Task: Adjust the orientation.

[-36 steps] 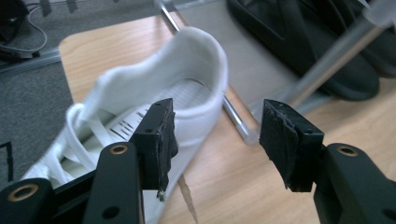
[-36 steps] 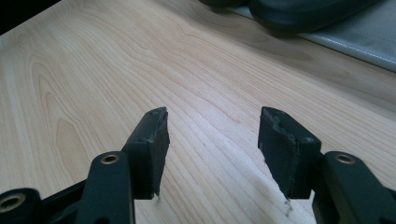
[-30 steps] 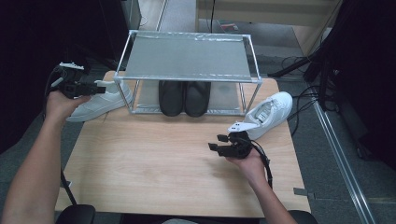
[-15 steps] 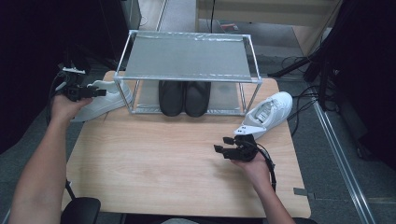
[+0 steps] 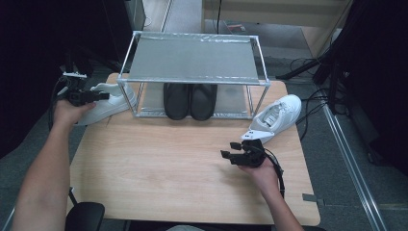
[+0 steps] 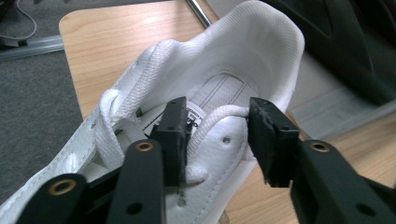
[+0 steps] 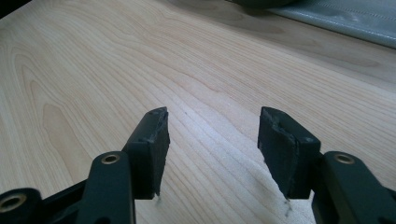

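The work looks like putting shoes on the rack (image 5: 192, 60), and it is partly done. A pair of black shoes (image 5: 190, 100) already stands side by side on the rack's lower shelf, at the far edge of the desk (image 5: 163, 168). Two white sneakers are not yet placed. The left sneaker (image 5: 108, 102) lies at the desk's far left corner, just beside the rack's left leg. The right sneaker (image 5: 275, 116) lies at the far right corner, its toe hanging over the desk's edge.

The left claw (image 6: 217, 140) is on the left sneaker. Its jaws have just been closing, with one jaw inside the shoe's opening and the other outside, the side wall by the eyelets between them. A gap shows beside the outer jaw, so I judge the pinch not yet firm. The lift and the placing are left.

The right claw (image 7: 212, 140) hangs open over bare desk near the right sneaker, holding nothing.

In the left gripper view the sneaker's toe is cut off by the frame. In the high view the left claw is small and dark, so its grip can't be read there. The rack's top shelf looks bare.
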`<state>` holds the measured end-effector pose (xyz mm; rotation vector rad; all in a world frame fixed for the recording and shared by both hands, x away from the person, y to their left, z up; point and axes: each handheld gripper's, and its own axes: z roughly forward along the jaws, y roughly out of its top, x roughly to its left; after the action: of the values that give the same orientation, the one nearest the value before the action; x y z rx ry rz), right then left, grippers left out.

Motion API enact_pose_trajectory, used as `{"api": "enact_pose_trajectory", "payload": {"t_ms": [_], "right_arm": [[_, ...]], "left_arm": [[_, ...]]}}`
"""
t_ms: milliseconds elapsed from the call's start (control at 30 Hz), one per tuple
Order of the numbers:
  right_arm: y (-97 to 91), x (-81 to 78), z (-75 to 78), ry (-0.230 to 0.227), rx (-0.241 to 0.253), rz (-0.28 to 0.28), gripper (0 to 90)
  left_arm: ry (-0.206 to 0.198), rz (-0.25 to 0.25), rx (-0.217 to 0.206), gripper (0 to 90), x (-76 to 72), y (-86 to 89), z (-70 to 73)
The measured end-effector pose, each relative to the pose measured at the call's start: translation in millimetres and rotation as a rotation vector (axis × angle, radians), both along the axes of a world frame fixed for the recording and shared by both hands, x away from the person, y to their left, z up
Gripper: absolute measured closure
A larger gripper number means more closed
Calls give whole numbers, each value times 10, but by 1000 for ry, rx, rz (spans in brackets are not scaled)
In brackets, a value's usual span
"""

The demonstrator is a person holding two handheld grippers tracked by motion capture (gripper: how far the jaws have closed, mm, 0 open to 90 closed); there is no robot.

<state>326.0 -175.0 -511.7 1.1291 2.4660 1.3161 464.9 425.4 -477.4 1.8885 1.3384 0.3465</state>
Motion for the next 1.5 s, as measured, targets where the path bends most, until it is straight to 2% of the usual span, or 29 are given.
{"api": "enact_pose_trajectory", "payload": {"t_ms": [133,433,467,600,633,667,767,933,1133,1233,1333,1500], "right_arm": [[10,-3,1,0,-2,3,443],[11,6,-3,-1,2,2,443],[12,7,-4,0,2,2,443],[15,7,2,-3,4,4,443],[15,4,7,-1,4,5,443],[14,6,8,-2,6,5,443],[16,19,6,-1,7,10,441],[62,41,15,1,7,24,441],[131,84,30,-2,13,48,439],[151,103,61,-17,11,53,439],[150,135,94,-27,38,56,434],[194,186,111,-19,48,69,429]], "left_arm": [[-1,-15,12,678,-22,-12,21],[54,-18,12,779,-43,-54,93],[47,-13,13,786,-44,-66,94],[84,-29,-26,809,-56,-94,121],[73,-23,-8,815,-74,-112,138],[65,-7,-11,819,-92,-122,154],[78,3,-16,827,-138,-134,191],[90,26,-44,831,-254,-125,258],[93,27,-24,833,-436,-197,345],[94,24,-28,834,-551,-214,375],[89,30,-42,835,-676,-220,404],[91,31,-36,835,-873,-254,443]]}}
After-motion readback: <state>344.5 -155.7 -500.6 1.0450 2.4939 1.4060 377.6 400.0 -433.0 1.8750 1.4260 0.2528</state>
